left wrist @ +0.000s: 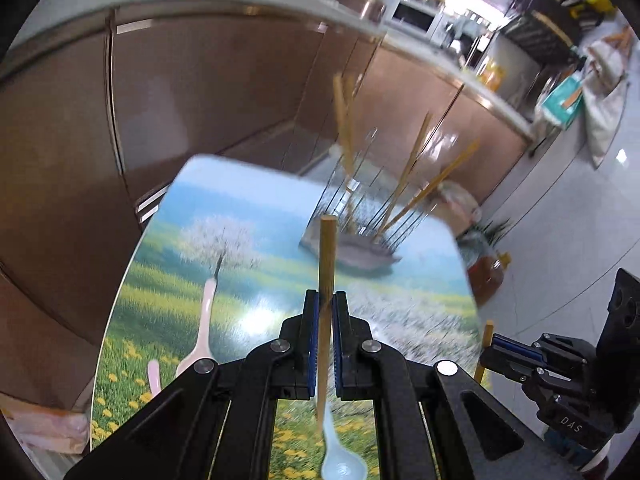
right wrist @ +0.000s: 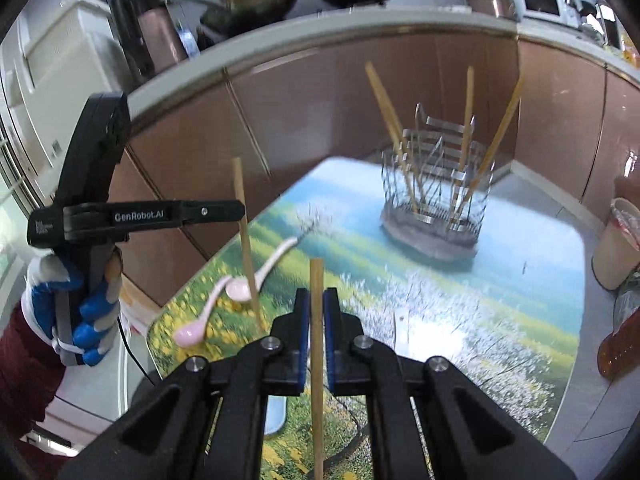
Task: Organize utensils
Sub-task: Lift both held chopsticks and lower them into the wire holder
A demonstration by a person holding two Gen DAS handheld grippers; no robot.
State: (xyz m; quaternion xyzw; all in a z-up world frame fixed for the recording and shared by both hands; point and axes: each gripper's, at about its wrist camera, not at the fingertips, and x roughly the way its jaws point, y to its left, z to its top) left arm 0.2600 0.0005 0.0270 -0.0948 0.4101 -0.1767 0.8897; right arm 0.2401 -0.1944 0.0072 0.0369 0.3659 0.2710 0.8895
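In the left wrist view my left gripper [left wrist: 327,308] is shut on an upright wooden chopstick [left wrist: 328,256], held above the landscape-print table [left wrist: 248,208]. My right gripper [right wrist: 316,304] is shut on a second chopstick [right wrist: 316,280]. Each gripper shows in the other's view: the right gripper [left wrist: 490,350] at the table's right edge, the left gripper [right wrist: 240,210] in a gloved hand [right wrist: 88,312]. A wire utensil holder [right wrist: 432,216] with several chopsticks stands at the far end. Two pink spoons [right wrist: 244,286] lie at the left, and a pale spoon [left wrist: 342,466] lies under the left gripper.
Brown cabinet fronts [right wrist: 320,96] under a white counter wall off the far side and left. A beige bin [right wrist: 616,240] and an amber bottle [right wrist: 620,344] stand on the floor right of the table. Pans sit on the counter behind.
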